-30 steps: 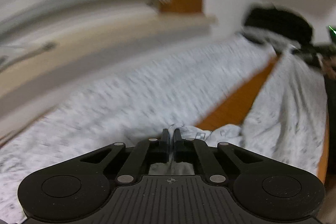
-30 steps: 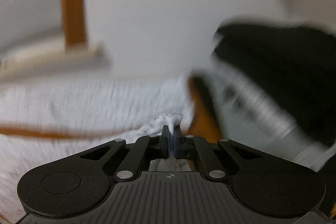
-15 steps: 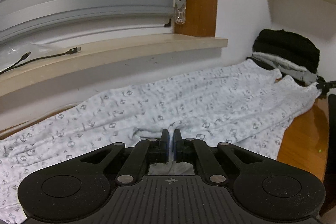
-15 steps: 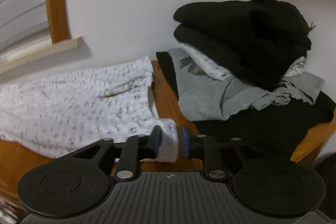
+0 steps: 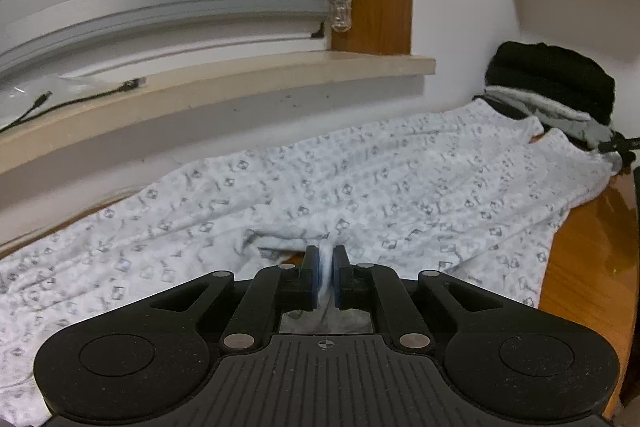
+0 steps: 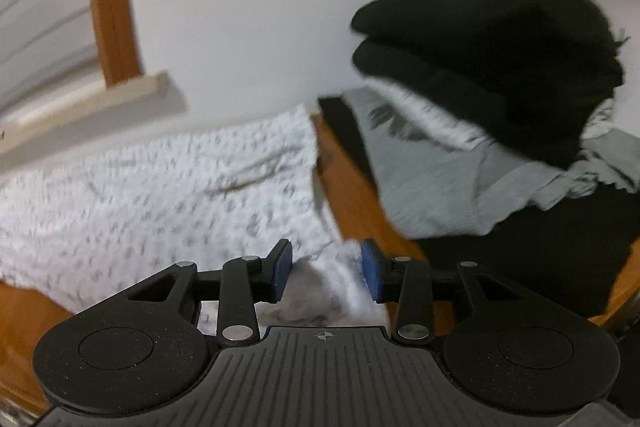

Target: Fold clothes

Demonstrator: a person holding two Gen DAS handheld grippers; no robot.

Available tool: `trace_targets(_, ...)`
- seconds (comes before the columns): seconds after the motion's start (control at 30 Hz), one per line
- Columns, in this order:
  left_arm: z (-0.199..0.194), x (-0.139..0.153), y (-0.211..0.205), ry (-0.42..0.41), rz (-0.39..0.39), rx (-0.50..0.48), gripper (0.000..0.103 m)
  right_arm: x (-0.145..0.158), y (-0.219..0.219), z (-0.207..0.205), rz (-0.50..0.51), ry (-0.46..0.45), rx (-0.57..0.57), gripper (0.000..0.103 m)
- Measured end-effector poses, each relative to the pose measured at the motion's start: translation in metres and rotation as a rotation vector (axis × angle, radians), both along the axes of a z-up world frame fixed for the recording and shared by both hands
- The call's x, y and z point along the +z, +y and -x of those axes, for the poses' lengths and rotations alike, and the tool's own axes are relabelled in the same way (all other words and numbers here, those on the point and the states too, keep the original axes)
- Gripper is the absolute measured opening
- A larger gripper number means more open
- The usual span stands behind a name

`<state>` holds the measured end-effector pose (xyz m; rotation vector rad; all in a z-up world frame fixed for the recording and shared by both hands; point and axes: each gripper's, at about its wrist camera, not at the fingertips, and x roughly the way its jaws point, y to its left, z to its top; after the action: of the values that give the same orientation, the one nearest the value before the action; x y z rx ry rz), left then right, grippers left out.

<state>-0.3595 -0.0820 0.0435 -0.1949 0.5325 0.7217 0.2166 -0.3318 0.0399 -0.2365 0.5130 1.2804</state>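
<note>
White patterned cloth (image 5: 360,187) fills your left view, spread flat on the wooden table (image 5: 592,267) below the sill (image 5: 240,75). Your left gripper (image 5: 326,275) is clenched on a fold of it at 6 o'clock. A clothes pile (image 5: 552,83) sits at 2 o'clock.

In your right view, the right gripper (image 6: 326,273) is released, jaws wide either side of the cloth's corner; the pile lies at 2 o'clock.
</note>
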Motion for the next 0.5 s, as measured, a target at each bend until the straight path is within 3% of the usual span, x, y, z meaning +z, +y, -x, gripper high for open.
trace_targets(0.2,0.002,-0.005,0.006,0.009,0.075,-0.045,0.008,-0.013,0.008,0.009,0.062,-0.053,0.032,0.039)
trace_targets(0.33,0.012,-0.008,0.013,-0.010,0.148,-0.050,0.009,-0.011,-0.009,0.006,0.094,-0.061,0.040,0.039)
trace_targets(0.5,0.029,-0.008,0.001,-0.020,0.166,-0.095,0.010,-0.004,-0.038,0.008,0.161,-0.061,0.068,0.039)
